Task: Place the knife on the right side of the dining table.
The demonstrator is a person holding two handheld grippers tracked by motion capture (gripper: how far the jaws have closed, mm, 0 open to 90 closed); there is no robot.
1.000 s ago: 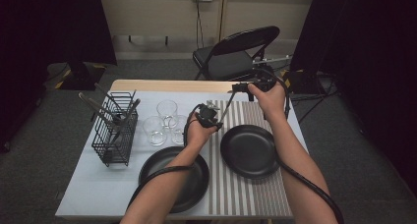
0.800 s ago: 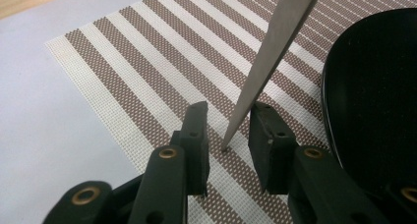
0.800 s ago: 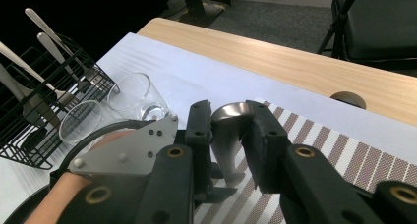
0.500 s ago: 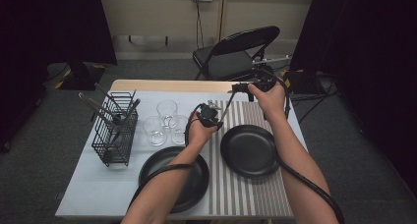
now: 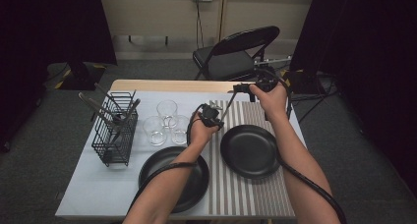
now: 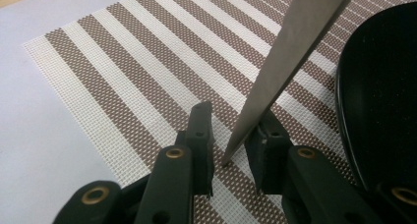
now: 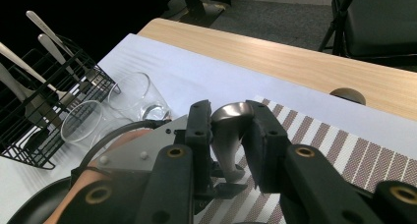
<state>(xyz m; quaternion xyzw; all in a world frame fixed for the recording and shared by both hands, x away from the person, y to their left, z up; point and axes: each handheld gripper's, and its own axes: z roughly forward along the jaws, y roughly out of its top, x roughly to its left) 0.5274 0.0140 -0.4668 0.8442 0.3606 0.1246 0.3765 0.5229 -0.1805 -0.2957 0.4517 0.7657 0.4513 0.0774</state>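
My right gripper (image 5: 241, 89) is shut on the rounded end of a metal utensil (image 7: 228, 135), held over the striped placemat (image 5: 236, 194). The utensil (image 5: 227, 107) slants down toward my left gripper (image 5: 210, 113). In the left gripper view its flat tapered end (image 6: 290, 52) comes down between the jaws of the left gripper (image 6: 228, 135). Those jaws have just been closing. A gap still shows on one side of the tip, so the pads do not press on it. A black plate (image 5: 251, 153) lies on the placemat beside the left gripper.
A second black plate (image 5: 172, 177) lies at the front on the white cloth. Three clear glasses (image 5: 167, 111) stand left of the left hand. A black wire basket (image 5: 115, 130) with cutlery stands at the far left. A folding chair (image 5: 236, 52) is behind the table.
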